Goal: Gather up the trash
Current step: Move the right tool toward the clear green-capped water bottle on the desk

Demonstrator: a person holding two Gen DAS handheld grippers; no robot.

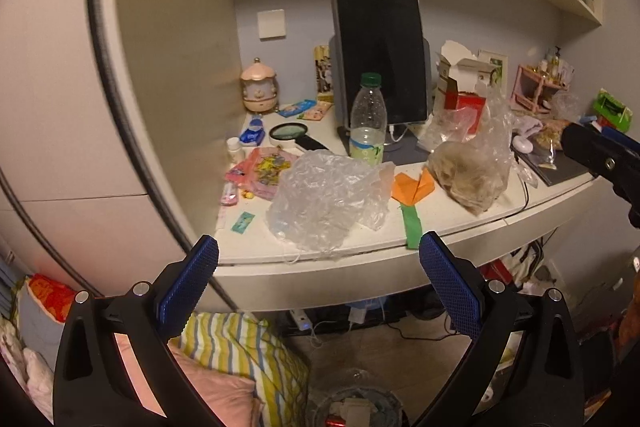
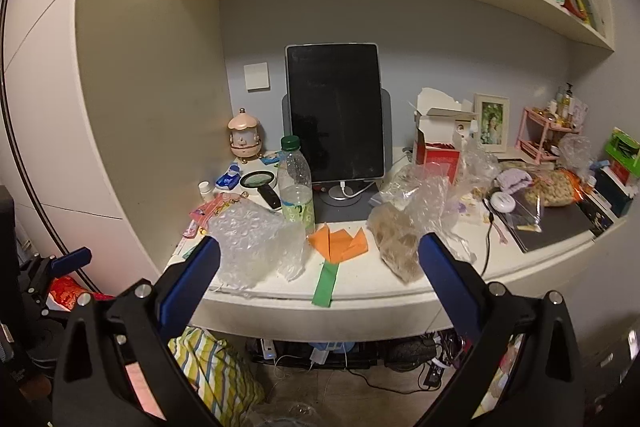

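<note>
Crumpled clear bubble wrap (image 1: pixel 326 201) (image 2: pixel 252 247) lies at the front edge of the white desk (image 1: pixel 320 265) (image 2: pixel 360 291). Behind it stands a nearly empty plastic bottle (image 1: pixel 368 123) (image 2: pixel 297 187) with a green cap. To the right lie an orange and green paper flower (image 1: pixel 412 191) (image 2: pixel 338 247) and a clear plastic bag with brownish fluff (image 1: pixel 472 171) (image 2: pixel 400 243). My left gripper (image 1: pixel 319 259) is open and empty, in front of the desk edge below the bubble wrap. My right gripper (image 2: pixel 320 259) is open and empty, in front of the desk near the flower.
A dark tablet on a stand (image 2: pixel 336 115) stands at the back. A torn red and white box (image 2: pixel 438 143), a magnifying glass (image 2: pixel 260 183), small packets, a snack bag (image 2: pixel 556 187) and a pink rack (image 2: pixel 548 131) crowd the desk. Shelves hang above. Striped bedding (image 1: pixel 240 355) and cables lie below.
</note>
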